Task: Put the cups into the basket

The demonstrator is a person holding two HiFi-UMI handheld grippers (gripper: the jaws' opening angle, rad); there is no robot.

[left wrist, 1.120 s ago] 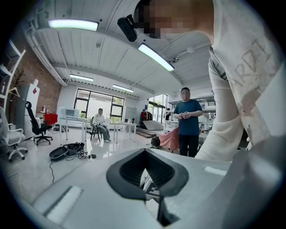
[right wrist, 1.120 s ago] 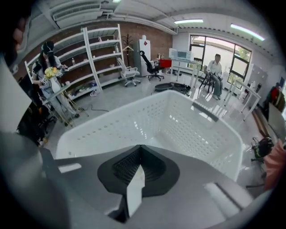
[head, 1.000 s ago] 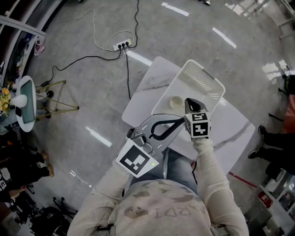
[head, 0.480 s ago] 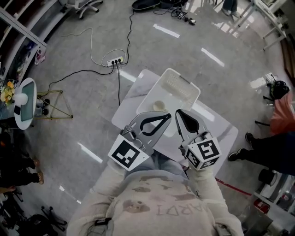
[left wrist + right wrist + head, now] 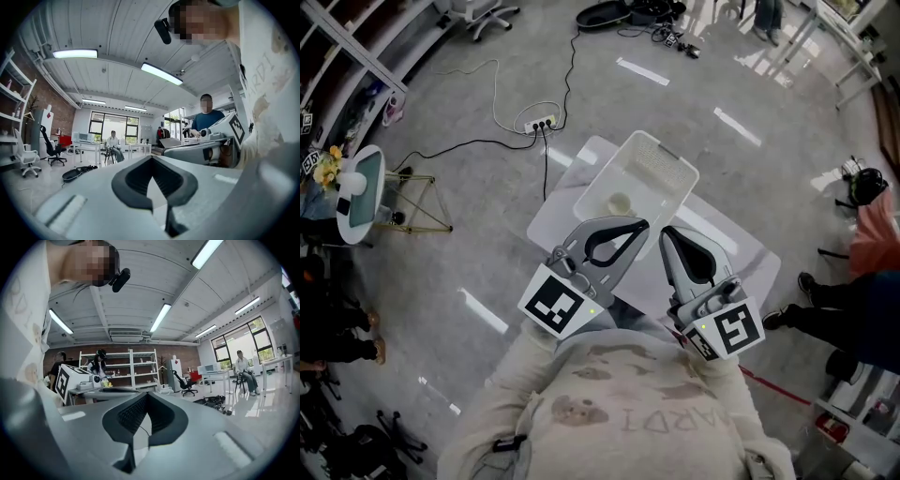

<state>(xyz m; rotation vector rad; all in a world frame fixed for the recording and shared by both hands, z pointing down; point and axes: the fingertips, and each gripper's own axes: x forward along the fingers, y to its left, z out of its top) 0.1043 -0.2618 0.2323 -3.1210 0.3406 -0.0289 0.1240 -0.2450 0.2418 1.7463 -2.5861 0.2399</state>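
Observation:
A white plastic basket (image 5: 665, 152) stands on the white marble table (image 5: 729, 255) in the head view. One pale cup (image 5: 620, 202) lies inside it, near its left wall. My left gripper (image 5: 639, 225) and right gripper (image 5: 667, 232) are held side by side close to my chest, short of the basket, tips pointing toward it. Both have their jaws closed with nothing between them. The left gripper view shows the left gripper (image 5: 151, 158) against the room and ceiling, and the right gripper view shows the right gripper (image 5: 147, 394) the same way. Neither gripper view shows the table or the basket.
A power strip with cables (image 5: 536, 122) lies on the floor beyond the table. A small round side table (image 5: 358, 199) stands at the far left. A person's legs (image 5: 848, 314) are at the right edge. People sit and stand in the room behind.
My right gripper has drawn back from over the basket toward my chest. Both grippers now sit level and side by side. The cup stays in the basket.

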